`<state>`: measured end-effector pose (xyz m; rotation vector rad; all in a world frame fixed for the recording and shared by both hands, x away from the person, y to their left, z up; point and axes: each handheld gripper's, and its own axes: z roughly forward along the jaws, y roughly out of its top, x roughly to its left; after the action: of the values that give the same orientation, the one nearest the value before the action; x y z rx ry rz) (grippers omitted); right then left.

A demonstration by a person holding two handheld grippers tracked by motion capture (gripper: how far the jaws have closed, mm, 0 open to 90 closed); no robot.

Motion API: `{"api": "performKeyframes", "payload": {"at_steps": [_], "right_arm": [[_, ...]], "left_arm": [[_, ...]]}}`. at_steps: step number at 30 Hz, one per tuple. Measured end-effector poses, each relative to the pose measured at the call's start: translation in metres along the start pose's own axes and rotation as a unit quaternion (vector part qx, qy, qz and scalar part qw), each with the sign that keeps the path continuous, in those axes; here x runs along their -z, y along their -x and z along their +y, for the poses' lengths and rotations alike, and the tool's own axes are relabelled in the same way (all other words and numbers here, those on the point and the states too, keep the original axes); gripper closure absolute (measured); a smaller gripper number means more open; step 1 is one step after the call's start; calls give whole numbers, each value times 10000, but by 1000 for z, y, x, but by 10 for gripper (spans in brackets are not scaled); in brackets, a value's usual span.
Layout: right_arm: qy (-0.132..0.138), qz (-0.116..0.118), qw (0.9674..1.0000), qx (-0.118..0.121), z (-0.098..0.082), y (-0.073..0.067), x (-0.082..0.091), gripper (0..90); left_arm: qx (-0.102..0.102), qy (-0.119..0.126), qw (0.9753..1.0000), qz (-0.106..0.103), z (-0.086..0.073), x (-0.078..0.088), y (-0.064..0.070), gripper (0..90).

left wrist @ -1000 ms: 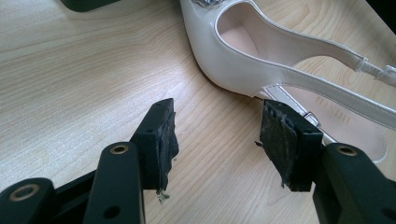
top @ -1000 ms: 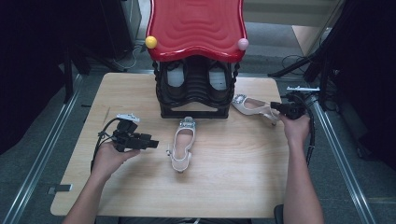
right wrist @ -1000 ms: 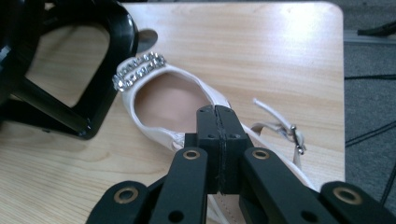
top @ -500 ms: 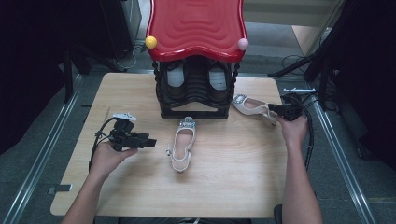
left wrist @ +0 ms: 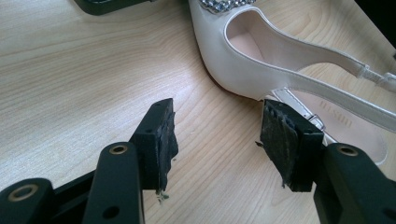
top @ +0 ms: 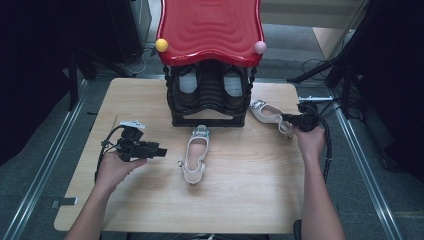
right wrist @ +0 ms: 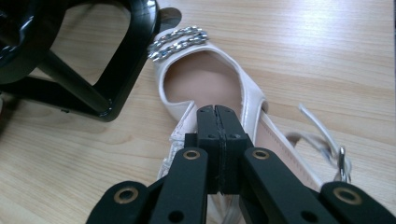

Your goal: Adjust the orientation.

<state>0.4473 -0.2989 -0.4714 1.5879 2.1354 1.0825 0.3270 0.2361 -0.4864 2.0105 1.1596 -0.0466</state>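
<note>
Pinching the light slingback shoe [right wrist: 205, 88] by its thin side edge, my right gripper [right wrist: 217, 116] is fully closed; my left gripper [left wrist: 217, 135] is empty, jaws apart.

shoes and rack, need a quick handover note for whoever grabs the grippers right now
Left gripper: jaws open, nothing between them, low over the table just left of the middle shoe.
Right gripper: jaws shut; it sits over the side of the right shoe; whether they pinch its edge I cannot tell.
Things: the middle shoe lies in front of the black rack, toe toward it; the right shoe lies by the rack's right corner. Another pair sits inside the rack under the red top.
Done: neither white shoe lifted or racked.
Left: probably move both white shoes to the rack.
</note>
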Motion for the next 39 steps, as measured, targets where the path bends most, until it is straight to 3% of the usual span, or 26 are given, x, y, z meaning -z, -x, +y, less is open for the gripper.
{"api": "performKeyframes", "payload": {"at_steps": [9, 13, 19, 26, 39], "right_arm": [[-22, 223, 9997, -55, -2, -14, -5, 900], [-79, 104, 9999, 23, -2, -18, -7, 900], [182, 66, 9998, -71, 1, -15, 4, 876], [372, 226, 9990, -39, 8, -20, 10, 841], [33, 293, 9995, -118, 6, -18, -17, 798]], "left_arm": [[2, 16, 10000, -49, 3, -2, 0, 450], [-8, 4, 10000, -71, 4, -3, 1, 449], [-10, -3, 10000, -35, 4, -2, 0, 448], [-18, -13, 10000, -41, 2, 0, 1, 449], [17, -18, 10000, 54, -6, 4, 0, 445]]}}
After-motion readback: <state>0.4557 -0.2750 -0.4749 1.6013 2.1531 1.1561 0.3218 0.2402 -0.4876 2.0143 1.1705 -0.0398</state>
